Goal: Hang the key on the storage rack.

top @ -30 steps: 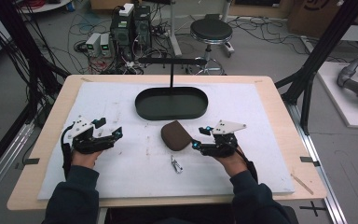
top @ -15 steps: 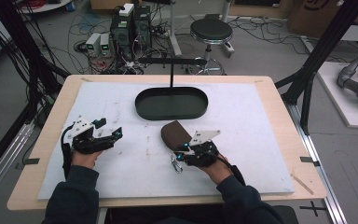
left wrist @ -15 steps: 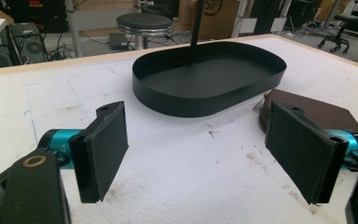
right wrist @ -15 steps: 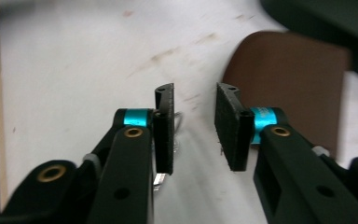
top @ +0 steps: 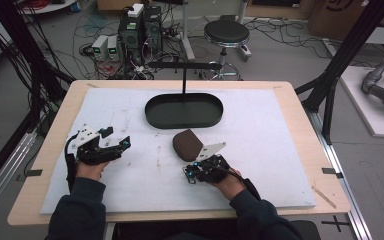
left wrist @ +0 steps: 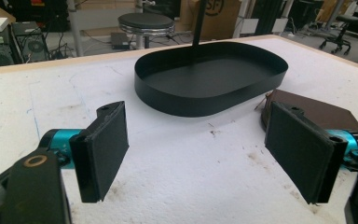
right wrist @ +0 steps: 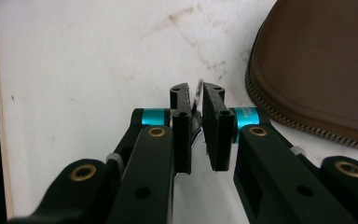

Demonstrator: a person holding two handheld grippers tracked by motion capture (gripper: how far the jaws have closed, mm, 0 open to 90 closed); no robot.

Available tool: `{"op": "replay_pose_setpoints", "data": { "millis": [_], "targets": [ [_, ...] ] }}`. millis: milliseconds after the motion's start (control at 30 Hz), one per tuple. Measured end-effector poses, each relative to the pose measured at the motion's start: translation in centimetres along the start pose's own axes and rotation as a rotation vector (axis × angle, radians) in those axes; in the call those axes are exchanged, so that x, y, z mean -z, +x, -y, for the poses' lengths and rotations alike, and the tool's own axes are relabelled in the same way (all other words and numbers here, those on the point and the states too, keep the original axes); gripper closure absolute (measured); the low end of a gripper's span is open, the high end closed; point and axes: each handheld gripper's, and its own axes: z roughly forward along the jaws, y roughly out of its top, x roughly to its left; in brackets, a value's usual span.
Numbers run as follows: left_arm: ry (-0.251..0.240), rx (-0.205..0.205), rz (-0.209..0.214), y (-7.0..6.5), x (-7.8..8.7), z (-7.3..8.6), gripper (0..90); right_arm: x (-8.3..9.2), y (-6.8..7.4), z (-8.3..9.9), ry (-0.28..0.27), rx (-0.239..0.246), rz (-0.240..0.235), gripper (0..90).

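Fingers on my right gripper [right wrist: 195, 105] have just been closing, and now they're clamped down on a small shiny metal piece [right wrist: 197, 93] that lies on the white mat [top: 260, 130]. From the right gripper view you can see a thin silvery edge poking up between the two black pads, with more of it glinting lower down in the gap. Can't really tell what the thing is, it's too small and mostly hidden.

It sits near the front of the mat, just below and a bit left of the brown pouch [top: 187, 144], close to it but not touching as far as I can see. In the high view my right gripper [top: 191, 173] is lying low over that spot, pointing left.

Behind the pouch is the black oval tray [top: 184, 120], with a thin black post [top: 184, 80] rising from its far side.

My left gripper [top: 120, 142] is well off to the left over bare mat, jaws spread wide with nothing between them. Its own view looks across at the tray [left wrist: 205, 100] and a corner of the pouch [left wrist: 317, 109].
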Motion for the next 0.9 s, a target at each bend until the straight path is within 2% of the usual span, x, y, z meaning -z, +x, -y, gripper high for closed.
{"op": "replay_pose_setpoints", "data": {
  "millis": [133, 233, 667, 900],
  "targets": [
    [0.000, 0.001, 0.001, -0.09, -0.03, 0.01, 21.5, -0.09, -0.13, 0.12, 0.023, 0.013, 0.010, 88.6],
    [0.000, 0.002, 0.000, -0.03, 0.01, 0.02, 21.5, -0.03, -0.12, 0.14, 0.031, 0.004, 0.010, 88.6],
    [0.007, 0.000, 0.000, -0.11, -0.10, 0.05, 21.8, 0.00, -0.11, 0.03, 0.052, 0.040, 0.018, 89.1],
    [0.009, 0.001, 0.000, -0.07, -0.10, 0.06, 22.0, 0.02, -0.06, -0.02, 0.054, 0.038, 0.021, 90.0]
  ]
}}
